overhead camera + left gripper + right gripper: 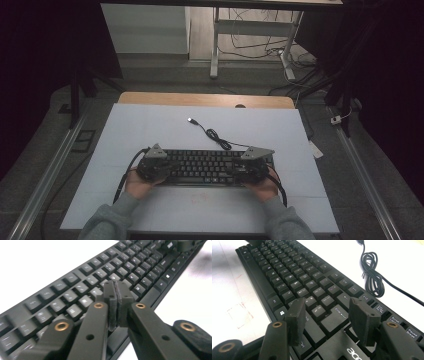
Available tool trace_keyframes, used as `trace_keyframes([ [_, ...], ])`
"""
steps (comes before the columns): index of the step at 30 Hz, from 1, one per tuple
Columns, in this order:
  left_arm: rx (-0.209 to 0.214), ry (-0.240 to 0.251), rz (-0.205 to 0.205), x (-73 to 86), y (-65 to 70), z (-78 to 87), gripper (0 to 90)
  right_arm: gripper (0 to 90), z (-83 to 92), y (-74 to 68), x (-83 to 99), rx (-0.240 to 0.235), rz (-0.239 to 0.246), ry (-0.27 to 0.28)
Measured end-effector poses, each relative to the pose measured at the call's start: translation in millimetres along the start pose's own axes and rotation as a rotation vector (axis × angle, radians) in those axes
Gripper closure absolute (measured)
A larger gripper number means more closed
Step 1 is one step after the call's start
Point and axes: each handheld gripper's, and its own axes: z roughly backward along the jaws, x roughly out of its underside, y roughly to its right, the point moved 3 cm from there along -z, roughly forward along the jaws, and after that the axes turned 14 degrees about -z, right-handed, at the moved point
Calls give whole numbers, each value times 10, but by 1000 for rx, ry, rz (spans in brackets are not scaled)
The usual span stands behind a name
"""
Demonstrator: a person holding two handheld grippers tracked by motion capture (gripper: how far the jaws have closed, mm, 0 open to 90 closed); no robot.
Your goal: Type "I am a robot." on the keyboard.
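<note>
A black keyboard [205, 166] lies across the white mat, near the person's side. Its black cable [217, 137] runs up the mat in a loose coil and ends in a USB plug [191, 120]. My left gripper [152, 165] is over the keyboard's left end. In the left gripper view its pads [116, 287] are pressed together above the keys [75, 287] with nothing between them. My right gripper [255, 165] is over the right end. Its jaws [327, 307] stand apart just above the keys around Enter [287, 272], gripping nothing. The coiled cable [372, 277] lies beyond.
The white mat [150, 130] covers a wooden table [200, 99]. Faint red marks [238, 312] sit on the mat in front of the keyboard. Beyond the table are desk legs and loose floor cables [250, 45]. Metal rails [50, 170] flank the table on both sides.
</note>
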Motion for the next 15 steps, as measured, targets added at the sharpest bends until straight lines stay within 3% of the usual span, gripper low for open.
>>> trace_keyframes([
  [5, -29, 31, 43, 52, -117, 124, 682, 483, -4, 3, 0, 0, 1, -1],
  [9, -37, 19, 71, 105, -190, 174, 532, 482, 1, 12, -1, 0, -2, 0],
  [15, -55, 10, 94, 164, -243, 221, 442, 481, 6, 3, -5, -2, -3, 6],
])
